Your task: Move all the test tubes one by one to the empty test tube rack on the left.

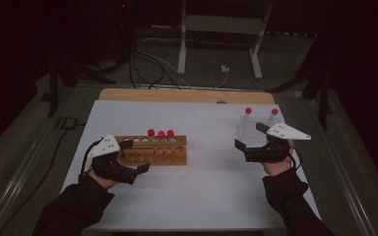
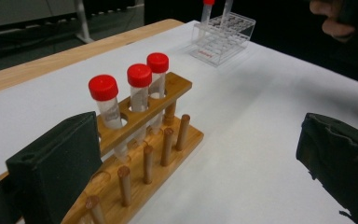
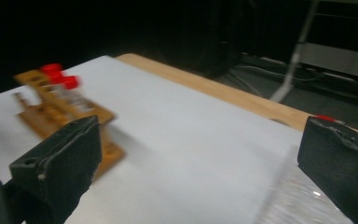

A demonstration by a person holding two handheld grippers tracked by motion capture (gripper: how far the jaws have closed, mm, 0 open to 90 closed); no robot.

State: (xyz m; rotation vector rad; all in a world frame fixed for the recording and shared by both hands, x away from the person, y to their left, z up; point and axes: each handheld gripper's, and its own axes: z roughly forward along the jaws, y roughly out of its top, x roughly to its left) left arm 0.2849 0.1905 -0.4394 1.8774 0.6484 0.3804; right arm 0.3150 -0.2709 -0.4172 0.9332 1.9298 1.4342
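A wooden rack (image 1: 152, 151) stands left of the table's middle with three red-capped tubes (image 1: 161, 133) upright in its far row. My left gripper (image 1: 137, 156) is at the rack's near left end, open, with nothing held. In the left gripper view the wooden rack (image 2: 144, 140) and its tubes (image 2: 139, 77) stand just past the left jaw. A clear plastic rack (image 1: 252, 129) at the right holds two red-capped tubes (image 1: 248, 111). My right gripper (image 1: 249, 135) hovers open at its near side. The right gripper view shows that gripper (image 3: 198, 163) wide open, with the wooden rack (image 3: 60, 109) blurred beyond.
A white sheet (image 1: 206, 182) covers the table, with a bare wooden strip (image 1: 187, 96) along the far edge. Beyond it, white stand legs (image 1: 182, 49) and cables (image 1: 147, 69) lie on the dark floor. In the left gripper view the clear rack (image 2: 221, 39) stands far off.
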